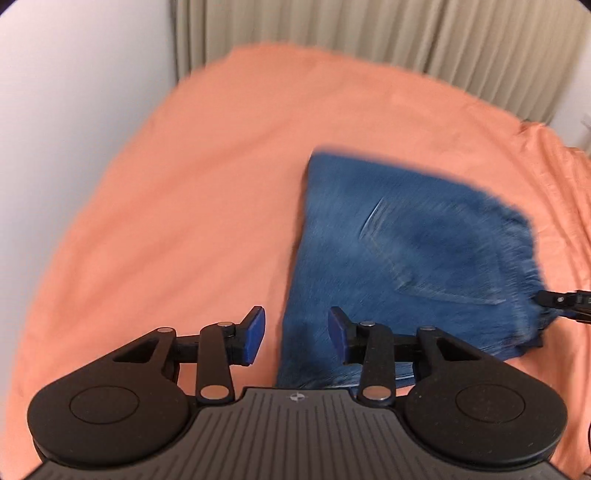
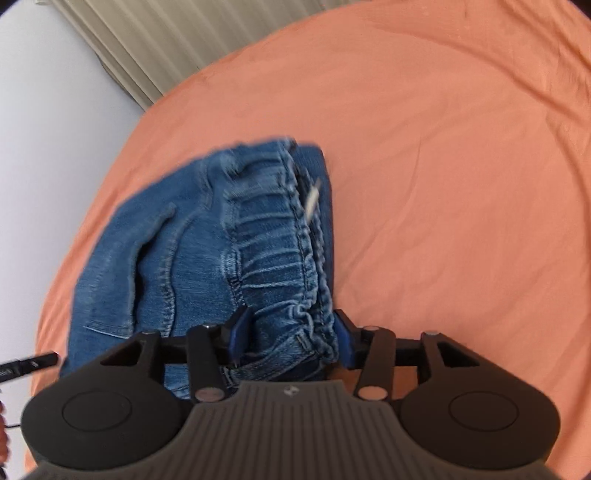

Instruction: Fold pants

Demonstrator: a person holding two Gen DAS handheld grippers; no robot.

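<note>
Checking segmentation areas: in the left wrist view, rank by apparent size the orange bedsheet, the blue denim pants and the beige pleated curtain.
1. Orange bedsheet, by far the largest.
2. Blue denim pants.
3. Beige pleated curtain; cropped by the frame and farther off, so its place after the pants is unsure.

There was one pair of blue denim pants [image 2: 221, 236], folded; one orange bedsheet [image 1: 184, 184] lay under it; one pleated beige curtain [image 1: 369, 33] hung behind; two grippers were visible, the left gripper [image 1: 296, 334] and the right gripper [image 2: 291, 338].
</note>
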